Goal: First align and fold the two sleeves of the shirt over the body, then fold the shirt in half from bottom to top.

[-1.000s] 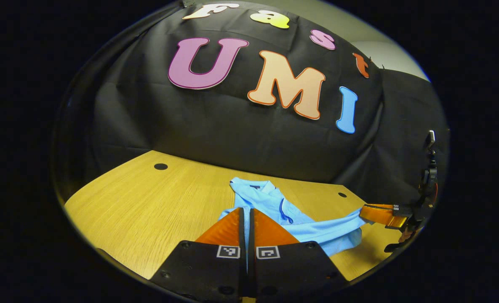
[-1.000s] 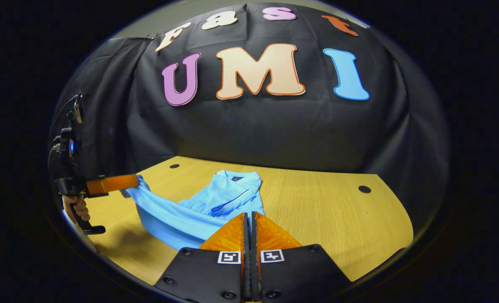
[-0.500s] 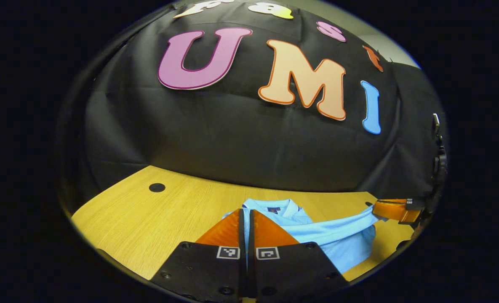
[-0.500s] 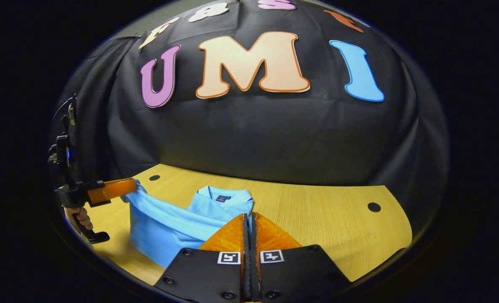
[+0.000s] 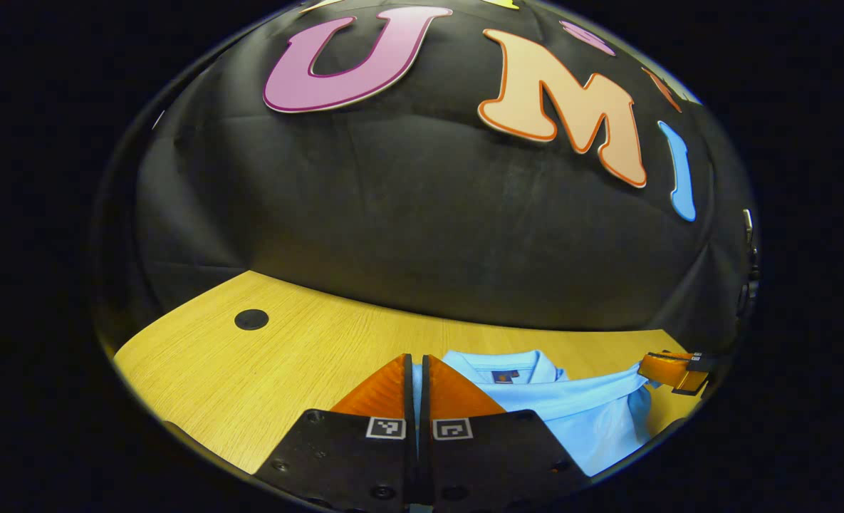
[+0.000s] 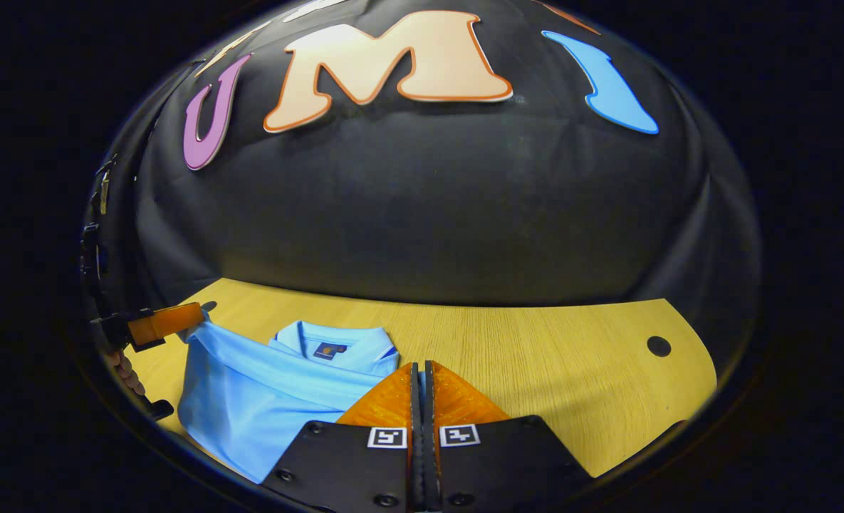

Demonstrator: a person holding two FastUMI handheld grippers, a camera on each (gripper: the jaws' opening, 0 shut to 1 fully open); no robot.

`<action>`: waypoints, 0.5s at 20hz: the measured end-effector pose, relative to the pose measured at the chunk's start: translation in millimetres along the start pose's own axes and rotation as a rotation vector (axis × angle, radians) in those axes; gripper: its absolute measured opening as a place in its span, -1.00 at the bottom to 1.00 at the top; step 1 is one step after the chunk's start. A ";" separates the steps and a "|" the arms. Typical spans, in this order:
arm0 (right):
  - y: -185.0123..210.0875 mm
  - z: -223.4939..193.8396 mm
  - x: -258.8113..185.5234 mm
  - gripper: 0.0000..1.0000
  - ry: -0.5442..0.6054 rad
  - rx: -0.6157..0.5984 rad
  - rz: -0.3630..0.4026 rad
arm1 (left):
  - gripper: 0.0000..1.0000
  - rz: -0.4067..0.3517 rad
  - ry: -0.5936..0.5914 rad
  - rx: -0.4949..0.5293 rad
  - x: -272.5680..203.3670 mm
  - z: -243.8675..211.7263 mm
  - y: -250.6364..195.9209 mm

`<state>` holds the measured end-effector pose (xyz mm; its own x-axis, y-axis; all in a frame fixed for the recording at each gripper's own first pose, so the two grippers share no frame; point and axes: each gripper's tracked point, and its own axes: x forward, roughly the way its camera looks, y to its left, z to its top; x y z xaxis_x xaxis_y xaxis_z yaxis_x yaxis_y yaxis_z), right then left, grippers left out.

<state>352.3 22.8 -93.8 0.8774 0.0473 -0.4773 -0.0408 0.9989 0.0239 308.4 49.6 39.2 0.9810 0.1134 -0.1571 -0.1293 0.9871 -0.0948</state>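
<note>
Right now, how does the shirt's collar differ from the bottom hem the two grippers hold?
The collar lies flat on the table at the far end; the hem is pinched and stretched between the left gripper and right gripper. The collar carries a small dark label; the hem looks plain. Both are parts of the same light blue shirt.
</note>
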 end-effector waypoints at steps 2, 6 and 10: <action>-2.9 -10.3 13.8 -0.96 0.016 0.028 -0.004 | -1.00 0.001 0.012 0.010 11.5 -8.0 0.0; -3.6 -18.9 17.6 -0.94 0.030 0.022 0.010 | -1.00 0.015 0.038 0.062 21.8 -17.2 -1.1; -3.8 -4.0 9.1 -0.77 -0.003 0.057 0.031 | -0.94 0.034 0.039 0.078 18.7 -11.0 -2.3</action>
<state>358.5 19.4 -101.7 0.8776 0.0777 -0.4730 -0.0402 0.9952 0.0889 325.4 48.2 25.7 0.9697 0.1438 -0.1974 -0.1491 0.9888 -0.0119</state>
